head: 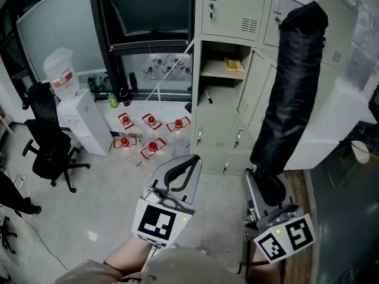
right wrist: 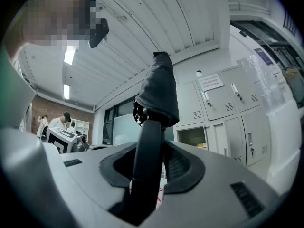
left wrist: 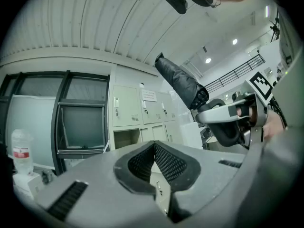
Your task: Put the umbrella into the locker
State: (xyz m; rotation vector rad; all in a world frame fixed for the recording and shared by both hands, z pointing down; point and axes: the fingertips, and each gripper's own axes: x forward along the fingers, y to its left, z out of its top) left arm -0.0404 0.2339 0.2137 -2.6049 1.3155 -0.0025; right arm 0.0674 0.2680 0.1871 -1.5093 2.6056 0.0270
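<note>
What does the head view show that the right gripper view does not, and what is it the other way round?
Only the head view shows the black office chair and the water dispenser at the left. Only the right gripper view shows the ceiling lights and the people far behind. Both show the folded black umbrella, held upright by its handle in the right gripper, and the open locker.
</note>
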